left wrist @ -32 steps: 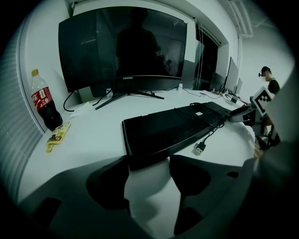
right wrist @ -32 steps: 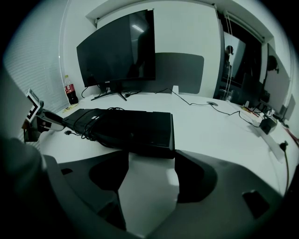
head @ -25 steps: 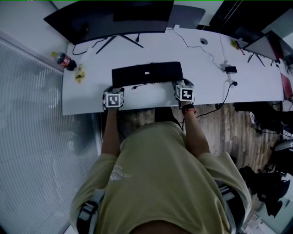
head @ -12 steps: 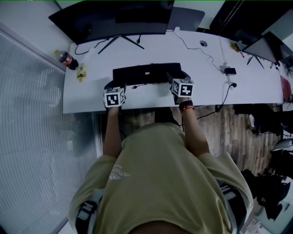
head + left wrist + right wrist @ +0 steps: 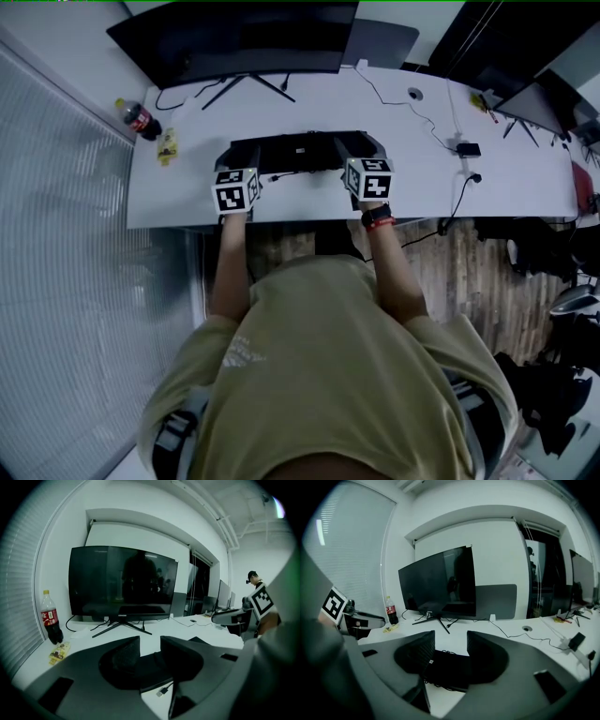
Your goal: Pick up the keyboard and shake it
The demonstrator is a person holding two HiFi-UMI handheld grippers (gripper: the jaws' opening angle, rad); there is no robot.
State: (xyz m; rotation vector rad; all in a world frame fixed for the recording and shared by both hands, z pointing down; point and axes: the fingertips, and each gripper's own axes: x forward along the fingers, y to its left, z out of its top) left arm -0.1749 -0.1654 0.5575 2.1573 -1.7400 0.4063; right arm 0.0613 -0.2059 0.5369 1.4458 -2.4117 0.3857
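While the long white desk (image 5: 525, 178) carries a wide black curved monitor (image 5: 234, 42) at its back, we find the flat black rectangular keyboard (image 5: 300, 152) lying towards the front, apparently not yet lifted. Our left gripper (image 5: 150, 641) and right gripper (image 5: 451, 637) take one end each, so the lift should come up level. Their jaws have just been closing but stand apart round the keyboard, not clamped. A small black USB plug (image 5: 162, 692) lies loose beside it, likely to trail.

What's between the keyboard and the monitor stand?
Nothing: the head view shows bare white desk between the keyboard and the monitor stand.
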